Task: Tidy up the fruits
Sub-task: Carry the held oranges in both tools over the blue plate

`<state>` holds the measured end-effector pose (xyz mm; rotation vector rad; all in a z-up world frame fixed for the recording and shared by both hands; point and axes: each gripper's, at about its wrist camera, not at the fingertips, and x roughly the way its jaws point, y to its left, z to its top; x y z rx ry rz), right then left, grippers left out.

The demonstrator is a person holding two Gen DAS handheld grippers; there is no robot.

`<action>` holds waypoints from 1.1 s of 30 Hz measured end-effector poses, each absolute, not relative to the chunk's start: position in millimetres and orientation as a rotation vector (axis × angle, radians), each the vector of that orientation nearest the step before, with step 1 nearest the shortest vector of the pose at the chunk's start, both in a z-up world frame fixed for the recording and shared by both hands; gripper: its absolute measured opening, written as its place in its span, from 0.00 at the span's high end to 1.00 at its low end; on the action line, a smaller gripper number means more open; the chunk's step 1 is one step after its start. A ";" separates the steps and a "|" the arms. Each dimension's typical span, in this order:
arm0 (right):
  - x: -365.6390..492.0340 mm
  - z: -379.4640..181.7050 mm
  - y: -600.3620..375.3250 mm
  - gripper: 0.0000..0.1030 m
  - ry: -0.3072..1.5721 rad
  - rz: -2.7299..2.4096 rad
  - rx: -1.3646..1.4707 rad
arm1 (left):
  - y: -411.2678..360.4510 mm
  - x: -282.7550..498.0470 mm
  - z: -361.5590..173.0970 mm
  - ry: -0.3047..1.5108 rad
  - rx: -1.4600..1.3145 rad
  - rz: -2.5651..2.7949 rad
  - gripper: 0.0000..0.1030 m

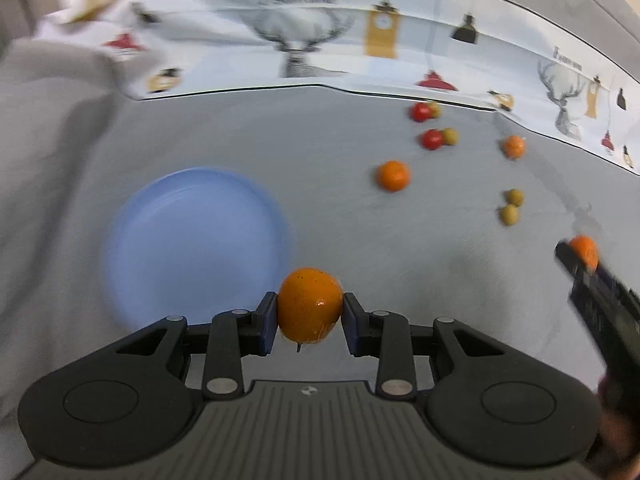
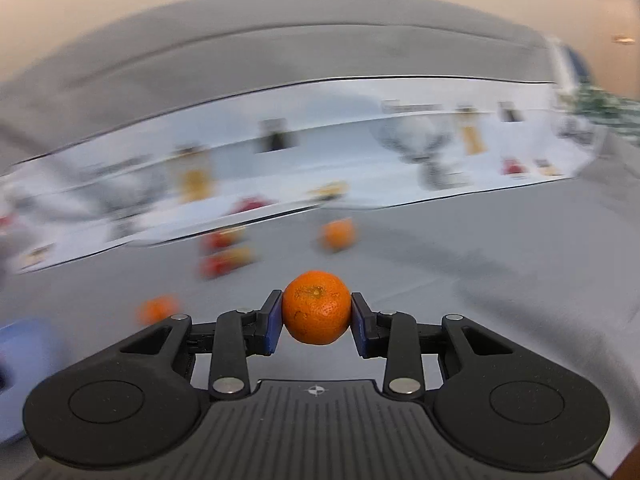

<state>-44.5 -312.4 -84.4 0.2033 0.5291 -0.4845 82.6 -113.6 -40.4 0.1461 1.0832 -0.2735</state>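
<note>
Blue bowl [image 1: 196, 240] on grey surface [image 1: 340, 208], looks to have nothing in it, tho blurred. Left gripper [image 1: 310, 312] clamped on an orange [image 1: 310, 306], held above the surface just beside bowl's near-right rim. Right gripper [image 2: 317, 316] clamped on a mandarin [image 2: 316, 307], well right of the bowl. Two more oranges [image 1: 393, 176], red fruits [image 1: 432, 139] & small green ones [image 1: 510, 214] lie loose beyond the bowl's right. Right wrist view smeared w/ blur; bowl cut off at its left edge.
</note>
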 end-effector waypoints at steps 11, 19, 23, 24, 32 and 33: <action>-98.9 -36.9 -136.4 0.65 0.646 -0.050 0.117 | 18.6 -11.0 -8.2 1.010 0.055 -0.222 0.64; -121.6 -21.7 -76.5 0.65 0.661 -0.008 -0.005 | 66.6 -36.5 -0.5 0.974 -0.034 -0.226 0.64; -128.9 -18.9 -65.5 0.65 0.655 -0.010 -0.034 | 78.1 -39.9 3.3 0.960 -0.064 -0.231 0.64; -128.8 -17.8 -63.5 0.65 0.653 -0.011 -0.039 | 79.2 -39.7 3.2 0.962 -0.071 -0.235 0.64; -125.6 -16.8 -51.0 0.65 0.663 0.000 -0.076 | 86.3 -35.8 1.9 0.960 -0.092 -0.236 0.64; -125.1 -17.5 -51.4 0.65 0.666 0.000 -0.076 | 86.3 -33.9 1.2 0.962 -0.091 -0.236 0.64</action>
